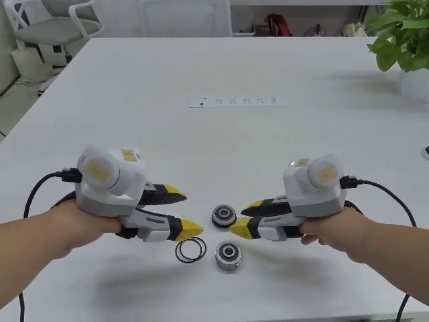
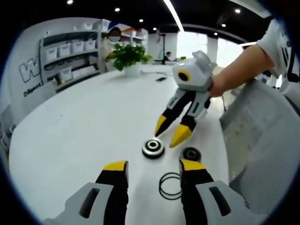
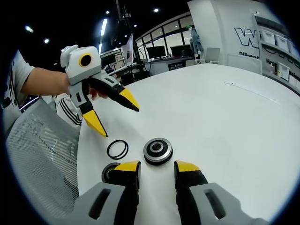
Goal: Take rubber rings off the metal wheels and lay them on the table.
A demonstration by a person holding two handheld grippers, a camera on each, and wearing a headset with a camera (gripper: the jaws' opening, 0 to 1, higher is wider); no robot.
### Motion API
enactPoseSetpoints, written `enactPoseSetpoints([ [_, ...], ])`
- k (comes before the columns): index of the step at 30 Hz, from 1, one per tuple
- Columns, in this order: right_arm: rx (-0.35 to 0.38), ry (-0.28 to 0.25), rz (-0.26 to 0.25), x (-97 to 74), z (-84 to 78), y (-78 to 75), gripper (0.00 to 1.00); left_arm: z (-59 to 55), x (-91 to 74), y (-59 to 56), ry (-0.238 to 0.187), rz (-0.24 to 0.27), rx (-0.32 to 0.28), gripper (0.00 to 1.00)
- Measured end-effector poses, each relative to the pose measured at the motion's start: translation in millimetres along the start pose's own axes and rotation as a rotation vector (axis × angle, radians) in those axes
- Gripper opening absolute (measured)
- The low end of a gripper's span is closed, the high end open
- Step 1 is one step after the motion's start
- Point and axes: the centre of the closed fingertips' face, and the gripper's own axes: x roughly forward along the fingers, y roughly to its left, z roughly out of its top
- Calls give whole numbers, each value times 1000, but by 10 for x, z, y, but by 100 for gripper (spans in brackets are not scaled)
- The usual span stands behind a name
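Thin black rings point(image 1: 190, 249) flat on smooth white table point(image 1: 201, 134), shiny round wheel point(image 1: 228, 255) just beside rings, second wheel point(image 1: 224, 215) near, left gripper point(image 1: 191, 212) and right gripper point(image 1: 236, 219) both spread wide, empty

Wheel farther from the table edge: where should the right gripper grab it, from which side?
Take the wheel across its outer rim, coming down from the side where the right gripper hovers. It lies flat, so only the round edge offers opposing faces, and the open jaws line up with it. Stay clear of the loose rings beside it.
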Motion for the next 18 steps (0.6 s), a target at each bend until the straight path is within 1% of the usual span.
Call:
enactPoseSetpoints([
  [8,-17,2,4,28,-6,24,24,12,98,11,-1,-4,-1,42],
  [18,-21,-5,-4,54,1,8,23,13,187,13,4,-7,-2,39],
])
